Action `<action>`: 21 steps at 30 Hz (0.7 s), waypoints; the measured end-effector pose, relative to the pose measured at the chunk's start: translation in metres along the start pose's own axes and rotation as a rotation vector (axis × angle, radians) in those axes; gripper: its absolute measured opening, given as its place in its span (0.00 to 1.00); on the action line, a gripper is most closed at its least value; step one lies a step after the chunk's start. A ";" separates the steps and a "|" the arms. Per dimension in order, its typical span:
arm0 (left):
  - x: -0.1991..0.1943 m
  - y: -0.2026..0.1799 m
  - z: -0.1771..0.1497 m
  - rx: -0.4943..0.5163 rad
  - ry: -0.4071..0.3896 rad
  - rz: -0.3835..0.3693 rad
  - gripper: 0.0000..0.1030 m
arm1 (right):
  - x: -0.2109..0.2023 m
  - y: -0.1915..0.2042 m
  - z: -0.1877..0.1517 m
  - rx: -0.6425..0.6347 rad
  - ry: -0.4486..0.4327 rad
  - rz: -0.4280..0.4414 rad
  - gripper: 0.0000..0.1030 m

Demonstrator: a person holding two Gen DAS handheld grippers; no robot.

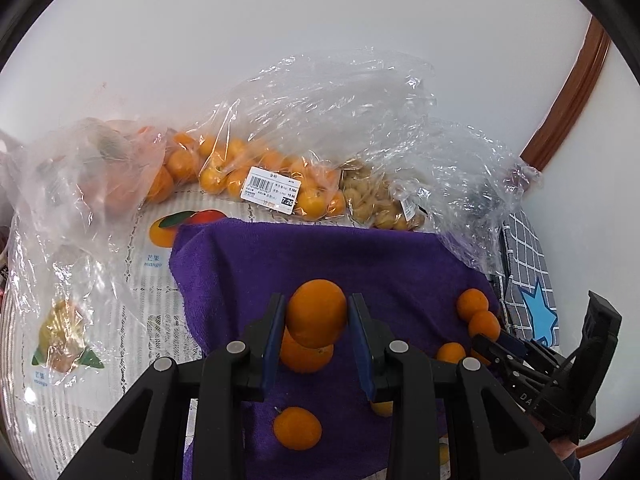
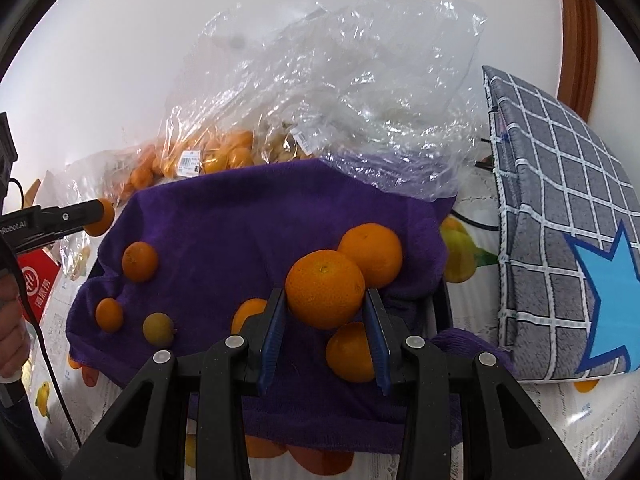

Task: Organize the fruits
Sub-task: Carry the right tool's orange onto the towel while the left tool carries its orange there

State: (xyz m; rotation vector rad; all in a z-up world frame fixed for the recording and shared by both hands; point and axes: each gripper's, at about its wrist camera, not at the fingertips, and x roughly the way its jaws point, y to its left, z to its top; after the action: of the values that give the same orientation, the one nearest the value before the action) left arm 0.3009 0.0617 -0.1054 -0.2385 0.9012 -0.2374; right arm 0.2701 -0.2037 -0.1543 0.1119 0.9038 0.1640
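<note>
1. Fruit is held in both grippers: the left gripper [image 1: 317,316] is clenched on a small orange [image 1: 317,313], and the right gripper [image 2: 325,312] on a larger orange [image 2: 325,288] — blue pads pressed to each fruit's sides.
2. Both held fruits are seen above the purple towel [image 1: 380,256], where loose oranges are scattered; in the right wrist view, one lies at 1 o'clock from the held orange [image 2: 372,254] and a greenish one at 8 o'clock [image 2: 159,329].
3. More fruit is kept in clear plastic bags [image 1: 288,148] at 12 o'clock, beyond the towel, on the counter [image 1: 156,320].
4. Handling is judged as follows: the oranges are round, light and firm, yet easily bruised — a grip across the widest part is advised, since the smooth skin may slip and a released fruit may roll.
</note>
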 end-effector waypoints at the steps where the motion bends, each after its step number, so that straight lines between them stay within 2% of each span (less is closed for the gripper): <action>1: 0.000 0.000 0.000 0.000 0.001 0.000 0.29 | 0.002 0.000 0.000 0.001 0.004 -0.002 0.38; 21: 0.006 0.002 0.000 0.007 0.019 0.008 0.29 | 0.017 0.009 0.008 -0.036 0.033 -0.005 0.38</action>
State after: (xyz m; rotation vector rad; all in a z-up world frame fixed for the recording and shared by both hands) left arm 0.3046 0.0621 -0.1108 -0.2263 0.9200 -0.2356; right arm 0.2857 -0.1916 -0.1612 0.0734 0.9331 0.1778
